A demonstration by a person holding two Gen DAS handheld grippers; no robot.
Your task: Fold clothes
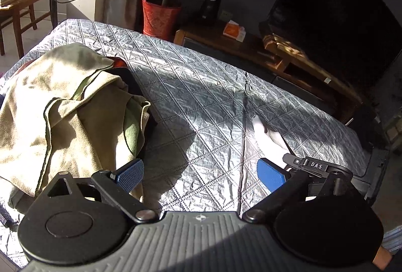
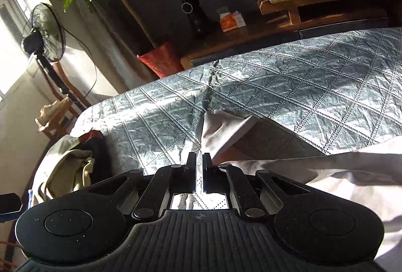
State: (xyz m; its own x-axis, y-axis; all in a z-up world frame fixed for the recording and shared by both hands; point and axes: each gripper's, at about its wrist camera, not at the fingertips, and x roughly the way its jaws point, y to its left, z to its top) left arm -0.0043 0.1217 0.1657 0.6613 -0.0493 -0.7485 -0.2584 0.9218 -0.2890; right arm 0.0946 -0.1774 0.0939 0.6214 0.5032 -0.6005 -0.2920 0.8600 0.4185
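Quilted grey bedspread [image 1: 201, 96] fills the left wrist view. Left gripper [image 1: 199, 175]: fingers spread wide, holding nothing. Olive garment pile [image 1: 62, 108] at 9 o'clock, over a dark item. White cloth [image 1: 266, 136] at 3 o'clock. Red pot [image 1: 160, 15] at 12 o'clock beyond the bed.

Right wrist view: right gripper [image 2: 199, 162] pinched on the white cloth [image 2: 221, 133], which trails to 4 o'clock. Standing fan [image 2: 45, 33] at 10 o'clock; wooden TV bench [image 2: 326, 0] at 1 o'clock.
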